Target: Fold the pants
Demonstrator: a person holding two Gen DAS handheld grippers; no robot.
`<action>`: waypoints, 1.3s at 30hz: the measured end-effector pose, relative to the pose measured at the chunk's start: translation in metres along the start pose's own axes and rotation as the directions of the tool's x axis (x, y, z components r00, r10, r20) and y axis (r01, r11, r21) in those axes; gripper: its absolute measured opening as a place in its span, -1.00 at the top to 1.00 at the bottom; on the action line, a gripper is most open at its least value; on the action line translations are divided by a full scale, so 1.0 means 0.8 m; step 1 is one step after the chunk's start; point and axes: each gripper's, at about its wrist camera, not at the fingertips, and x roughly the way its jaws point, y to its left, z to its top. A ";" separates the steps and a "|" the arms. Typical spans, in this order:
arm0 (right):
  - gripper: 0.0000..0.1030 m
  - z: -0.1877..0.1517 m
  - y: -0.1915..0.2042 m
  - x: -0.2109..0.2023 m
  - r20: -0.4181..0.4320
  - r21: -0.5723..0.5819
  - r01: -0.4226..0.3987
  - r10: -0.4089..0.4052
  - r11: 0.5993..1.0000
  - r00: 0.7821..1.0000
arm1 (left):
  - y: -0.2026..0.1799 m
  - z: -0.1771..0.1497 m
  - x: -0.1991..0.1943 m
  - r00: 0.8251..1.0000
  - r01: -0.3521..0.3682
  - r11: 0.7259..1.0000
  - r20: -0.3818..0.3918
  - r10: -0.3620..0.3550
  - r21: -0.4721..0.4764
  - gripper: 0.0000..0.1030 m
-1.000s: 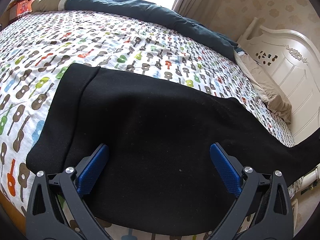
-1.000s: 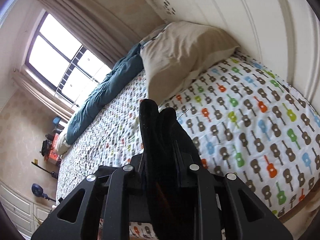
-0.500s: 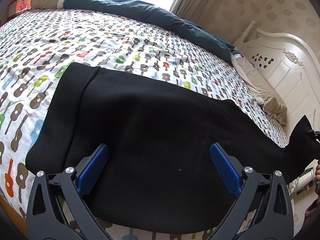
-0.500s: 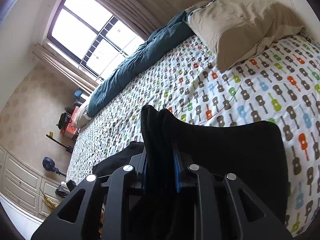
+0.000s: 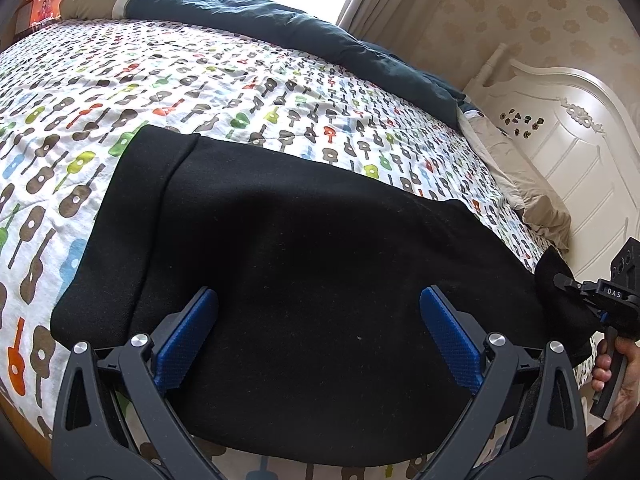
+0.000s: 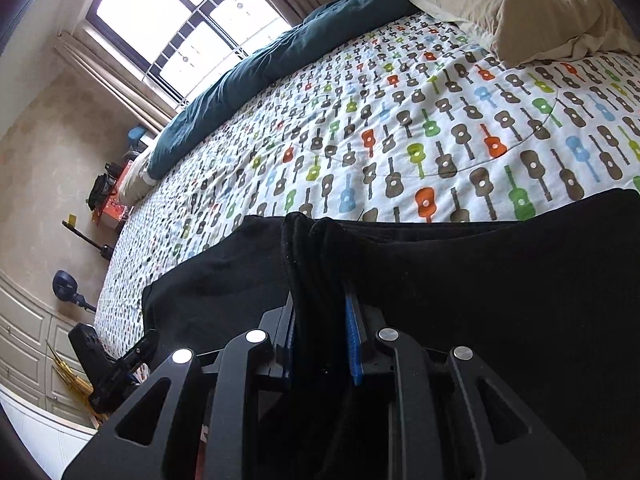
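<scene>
On bedsheet [image 5: 248, 80], pants [image 5: 320, 264], seemingly folded.

The pants [image 5: 304, 248] lie across the near edge of the bed [image 5: 200, 80], under the spread left tongs [image 5: 318, 336]. The right tongs [image 6: 320, 320] pinch their end toward the headboard [image 5: 560, 140]. Pillow [image 6: 520, 4] beside the headboard, duvet [image 5: 280, 24] along the far side
</scene>
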 end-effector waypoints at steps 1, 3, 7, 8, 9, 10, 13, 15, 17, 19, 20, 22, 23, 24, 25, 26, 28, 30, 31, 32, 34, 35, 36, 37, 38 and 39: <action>0.60 -0.003 0.004 0.005 -0.003 -0.006 0.009 -0.009 1.000 1.000 | 0.000 0.000 0.000 1.000 -0.001 1.000 0.001 0.001 0.001 -0.95; 0.60 -0.008 0.012 0.014 -0.011 -0.019 0.027 -0.027 0.999 1.000 | 0.000 0.000 0.000 1.000 -0.001 1.000 0.001 0.001 0.001 -0.95; 0.59 -0.015 0.024 0.029 -0.019 -0.054 0.065 -0.066 0.996 0.998 | 0.000 0.000 0.000 1.000 0.000 1.000 0.002 0.000 0.002 -0.95; 0.59 -0.017 0.026 0.031 -0.020 -0.062 0.073 -0.074 0.995 0.997 | 0.000 0.000 0.000 1.000 0.000 1.000 0.002 0.000 0.001 -0.95; 0.59 -0.018 0.028 0.034 -0.021 -0.065 0.077 -0.079 0.995 0.997 | 0.000 0.001 0.000 1.000 0.001 1.000 0.002 -0.001 0.001 -0.95; 0.58 -0.019 0.030 0.037 -0.024 -0.069 0.080 -0.082 0.994 0.996 | 0.000 0.000 0.000 1.000 0.000 1.000 0.002 0.000 0.001 -0.95; 0.54 -0.024 0.035 0.043 -0.029 -0.083 0.092 -0.094 0.992 0.995 | 0.000 0.000 0.000 1.000 -0.003 1.000 0.002 0.003 0.003 -0.95; 0.53 -0.027 0.039 0.045 -0.031 -0.095 0.099 -0.102 0.991 0.994 | 0.000 0.001 0.000 1.000 -0.003 1.000 0.003 0.003 0.004 -0.95; 0.51 -0.027 0.041 0.047 -0.031 -0.106 0.106 -0.109 0.989 0.994 | 0.000 0.001 0.000 1.000 -0.004 1.000 0.004 0.004 0.005 -0.95; 0.49 -0.028 0.042 0.047 -0.031 -0.109 0.106 -0.110 0.988 0.993 | 0.000 0.001 0.000 1.000 -0.004 1.000 0.004 0.004 0.006 -0.95; 0.47 -0.028 0.042 0.048 -0.032 -0.108 0.102 -0.106 0.989 0.994 | 0.001 0.001 0.000 1.000 -0.005 1.000 0.003 0.005 0.006 -0.95; 0.42 -0.029 0.043 0.048 -0.033 -0.106 0.094 -0.098 0.990 0.995 | 0.000 0.001 0.000 1.000 -0.004 1.000 0.004 0.004 0.006 -0.95; 0.39 -0.030 0.044 0.049 -0.038 -0.105 0.083 -0.088 0.991 0.995 | 0.000 0.001 0.000 1.000 -0.005 1.000 0.004 0.005 0.007 -0.95; 0.39 -0.031 0.046 0.050 -0.041 -0.104 0.076 -0.081 0.992 0.996 | 0.000 0.001 0.000 1.000 -0.005 1.000 0.004 0.005 0.007 -0.95; 0.37 -0.031 0.048 0.051 -0.042 -0.107 0.074 -0.079 0.991 0.996 | 0.000 0.001 0.000 1.000 -0.004 1.000 0.004 0.004 0.006 -0.95; 0.37 -0.032 0.051 0.052 -0.045 -0.115 0.075 -0.081 0.991 0.996 | 0.000 0.001 0.000 1.000 -0.004 1.000 0.004 0.004 0.005 -0.95; 0.33 -0.034 0.054 0.053 -0.042 -0.124 0.081 -0.087 0.989 0.995 | 0.000 0.000 0.000 1.000 -0.002 1.000 0.004 0.002 0.004 -0.95; 0.27 -0.034 0.056 0.053 -0.040 -0.124 0.077 -0.083 0.989 0.996 | 0.000 0.000 0.000 1.000 -0.002 1.000 0.004 0.002 0.005 -0.95; 0.26 -0.034 0.056 0.053 -0.039 -0.124 0.077 -0.083 0.989 0.996 | 0.000 0.000 0.000 1.000 -0.003 1.000 0.004 0.003 0.006 -0.95; 0.23 -0.035 0.057 0.053 -0.039 -0.127 0.078 -0.083 0.989 0.996 | 0.000 0.000 0.000 1.000 -0.003 1.000 0.004 0.003 0.006 -0.95; 0.16 -0.037 0.060 0.053 -0.035 -0.133 0.075 -0.080 0.988 0.996 | 0.000 0.000 0.000 1.000 -0.005 1.000 0.005 0.005 0.007 -0.95; 0.10 -0.038 0.062 0.052 -0.034 -0.136 0.073 -0.078 0.988 0.996 | 0.000 0.000 0.000 1.000 -0.006 1.000 0.005 0.006 0.008 -0.95; 0.08 -0.039 0.066 0.053 -0.032 -0.142 0.070 -0.076 0.987 0.997 | 0.000 0.000 0.000 1.000 -0.006 1.000 0.005 0.006 0.010 -0.95; 0.00 -0.041 0.070 0.053 -0.031 -0.148 0.065 -0.070 0.987 0.997 | 0.001 0.001 0.000 1.000 -0.008 1.000 0.006 0.008 0.012 -0.95; -0.05 -0.042 0.073 0.052 -0.029 -0.151 0.054 -0.059 0.987 0.998 | 0.001 0.000 0.000 1.000 -0.007 1.000 0.005 0.007 0.012 -0.95; -0.05 -0.044 0.076 0.049 -0.030 -0.153 0.027 -0.032 0.988 0.999 | 0.001 0.001 0.001 1.000 -0.008 1.000 0.005 0.008 0.015 -0.95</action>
